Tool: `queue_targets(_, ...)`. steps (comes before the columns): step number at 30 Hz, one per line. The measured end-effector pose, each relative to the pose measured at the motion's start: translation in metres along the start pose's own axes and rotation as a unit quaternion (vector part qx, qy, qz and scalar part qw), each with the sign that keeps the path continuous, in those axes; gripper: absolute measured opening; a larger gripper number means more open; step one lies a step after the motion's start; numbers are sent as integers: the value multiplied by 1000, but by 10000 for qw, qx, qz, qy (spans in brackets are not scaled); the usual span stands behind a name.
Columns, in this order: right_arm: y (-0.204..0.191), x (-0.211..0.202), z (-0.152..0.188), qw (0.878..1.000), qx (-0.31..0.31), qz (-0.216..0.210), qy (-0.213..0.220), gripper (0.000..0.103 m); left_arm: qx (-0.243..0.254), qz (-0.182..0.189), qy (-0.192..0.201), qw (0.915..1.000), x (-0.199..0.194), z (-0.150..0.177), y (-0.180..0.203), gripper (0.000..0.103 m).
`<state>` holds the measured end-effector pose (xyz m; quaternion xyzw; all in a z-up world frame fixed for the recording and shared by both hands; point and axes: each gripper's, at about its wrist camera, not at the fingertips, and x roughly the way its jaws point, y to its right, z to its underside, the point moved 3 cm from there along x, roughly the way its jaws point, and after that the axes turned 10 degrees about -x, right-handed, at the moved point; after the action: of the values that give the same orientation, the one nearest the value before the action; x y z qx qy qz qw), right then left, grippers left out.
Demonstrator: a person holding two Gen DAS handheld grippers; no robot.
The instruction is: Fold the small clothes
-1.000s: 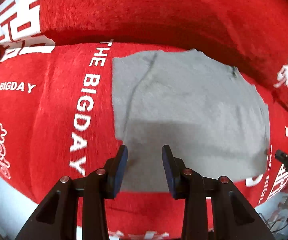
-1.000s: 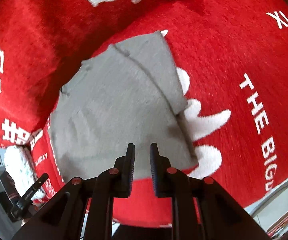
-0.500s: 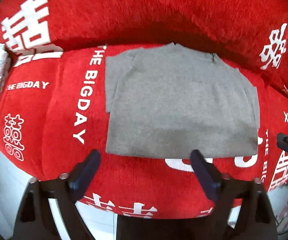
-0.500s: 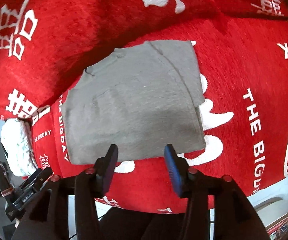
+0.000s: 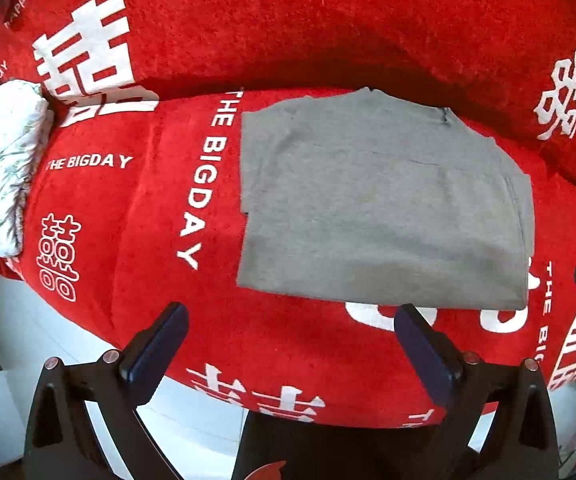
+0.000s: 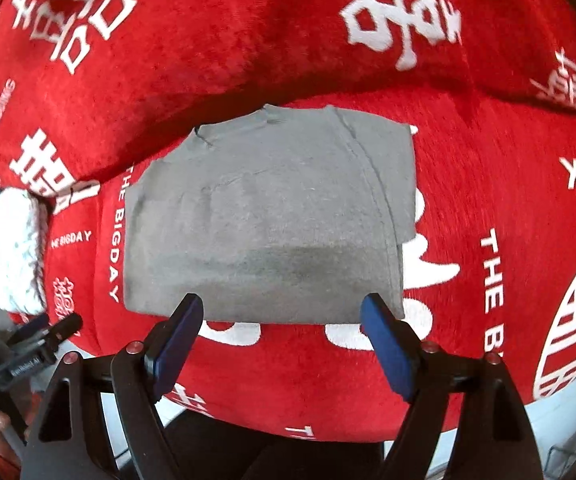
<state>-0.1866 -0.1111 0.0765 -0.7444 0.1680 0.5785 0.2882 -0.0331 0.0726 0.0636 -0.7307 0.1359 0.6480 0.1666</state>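
Note:
A grey garment (image 5: 383, 208) lies flat, folded into a rough rectangle, on a red sofa seat (image 5: 160, 208); it also shows in the right wrist view (image 6: 264, 220). My left gripper (image 5: 289, 332) is open wide and empty, held back from the garment's near edge. My right gripper (image 6: 284, 320) is open wide and empty, its fingertips just short of the garment's near hem. Neither gripper touches the cloth.
The sofa's red backrest (image 5: 307, 28) rises right behind the garment. A white crumpled cloth bundle (image 5: 2, 168) sits at the seat's left end, also in the right wrist view (image 6: 12, 252). The seat's front edge drops to a pale floor (image 5: 20, 320).
Both grippers opened from nearly shut over the garment's near edge and pulled back away from it. The garment now lies flat and free.

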Motion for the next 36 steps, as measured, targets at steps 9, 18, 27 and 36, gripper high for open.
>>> queue_targets(9, -52, 18, 4, 9992, 358, 154, 111, 85, 404, 307, -75, 9987, 17, -22, -16, 103)
queue_targets(18, -136, 93, -17, 9929, 1058, -436, -313, 85, 966, 486, -81, 9941, 48, -64, -79, 103)
queue_targets(27, -191, 180, -86, 9908, 923, -912, -377, 85, 294, 190, -30, 9994, 103, -87, -153, 103)
queue_targets(36, -191, 234, -123, 9872, 1138, -1117, -49, 13, 92, 371, -65, 9992, 155, -91, -155, 103)
